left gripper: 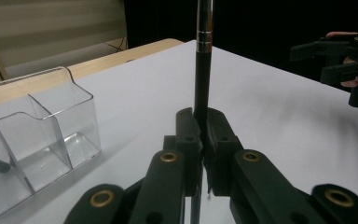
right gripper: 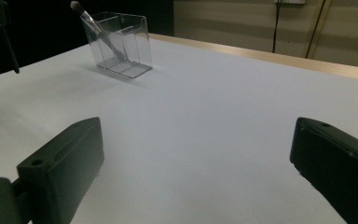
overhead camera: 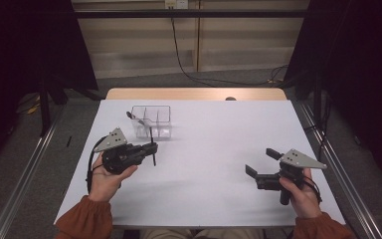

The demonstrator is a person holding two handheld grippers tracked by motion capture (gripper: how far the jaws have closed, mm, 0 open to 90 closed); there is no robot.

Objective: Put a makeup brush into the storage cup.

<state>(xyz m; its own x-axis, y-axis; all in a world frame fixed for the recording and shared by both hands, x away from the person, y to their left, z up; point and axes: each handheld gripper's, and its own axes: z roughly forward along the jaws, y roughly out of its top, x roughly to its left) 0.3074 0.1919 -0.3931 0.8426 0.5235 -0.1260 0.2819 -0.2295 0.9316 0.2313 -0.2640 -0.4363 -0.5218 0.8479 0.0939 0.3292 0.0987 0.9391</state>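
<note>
Brush handle [left gripper: 201, 79], black with a silver ferrule, stands clamped in my left claw [left gripper: 203, 135], whose jaws are pressed tight against it on both sides. I hold it above the worktop [overhead camera: 209, 144] toward the left edge, just short of the clear organizer [overhead camera: 151, 121], which sits near the far edge, left of the middle. Another brush [right gripper: 89, 22] leans inside one of the organizer's compartments, its soft tip poking above the rim. My right claw [overhead camera: 261, 163] hovers over the worktop near the near right corner, its jaws spread wide with nothing between them, well apart from the organizer.
</note>
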